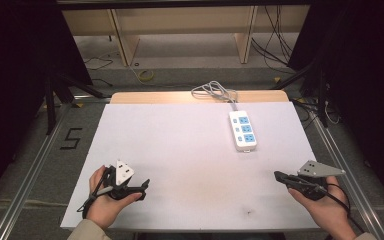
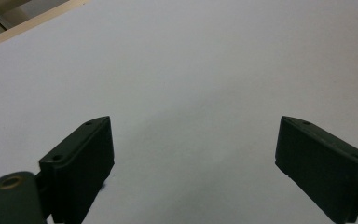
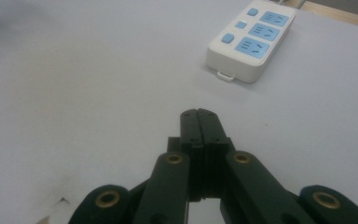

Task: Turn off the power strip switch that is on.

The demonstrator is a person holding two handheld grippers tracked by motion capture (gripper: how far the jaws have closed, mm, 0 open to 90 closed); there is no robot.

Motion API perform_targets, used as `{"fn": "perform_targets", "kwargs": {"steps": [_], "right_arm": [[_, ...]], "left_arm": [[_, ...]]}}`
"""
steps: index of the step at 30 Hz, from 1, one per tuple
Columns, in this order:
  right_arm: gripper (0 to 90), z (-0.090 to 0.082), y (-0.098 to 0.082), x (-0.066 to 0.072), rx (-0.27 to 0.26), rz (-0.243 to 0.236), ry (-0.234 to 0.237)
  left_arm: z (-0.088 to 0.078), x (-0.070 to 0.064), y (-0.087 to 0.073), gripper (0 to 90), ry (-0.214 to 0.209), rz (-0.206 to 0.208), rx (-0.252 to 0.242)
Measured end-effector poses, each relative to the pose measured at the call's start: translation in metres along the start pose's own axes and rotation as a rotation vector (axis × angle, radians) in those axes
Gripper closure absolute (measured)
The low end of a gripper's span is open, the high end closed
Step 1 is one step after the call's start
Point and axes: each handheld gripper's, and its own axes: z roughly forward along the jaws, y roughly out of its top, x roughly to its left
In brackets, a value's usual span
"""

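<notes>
White power strip (image 1: pixel 243 130) on the far right part of the white table (image 1: pixel 180 150), long axis running away from the person, three blue sockets in a row facing up, cord (image 1: pixel 214 91) coiled past its far end at the table's back edge. Right gripper (image 1: pixel 279 175) near the front right edge, jaws pressed together with nothing between them, tips aimed toward the table's middle; in the right gripper view, strip (image 3: pixel 251 38) ahead and to the right of the shut jaws, well apart from them, its near short end closest. Left gripper (image 1: pixel 145 184) near the front left, jaws standing wide apart over bare tabletop in the left gripper view (image 2: pixel 196 154), nothing between them. Right hand (image 1: pixel 325 207) clearly the nearer to the strip; likely reach forward and slightly inward along the strip's long axis. No containers on the table.
</notes>
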Motion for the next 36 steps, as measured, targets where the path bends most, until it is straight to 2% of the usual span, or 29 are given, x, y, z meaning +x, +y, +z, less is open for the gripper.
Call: {"fn": "perform_targets", "kwargs": {"steps": [15, 36], "right_arm": [[90.0, 0.020, 0.015, -0.007, 0.011, 0.044, -0.012], [90.0, 0.052, 0.035, -0.018, 0.040, 0.031, -0.045]], "left_arm": [[0.001, -0.002, 0.002, 11.8, -0.003, 0.012, -0.002], [0.002, -0.003, 0.002, 12.7, -0.002, 0.008, -0.008]]}}
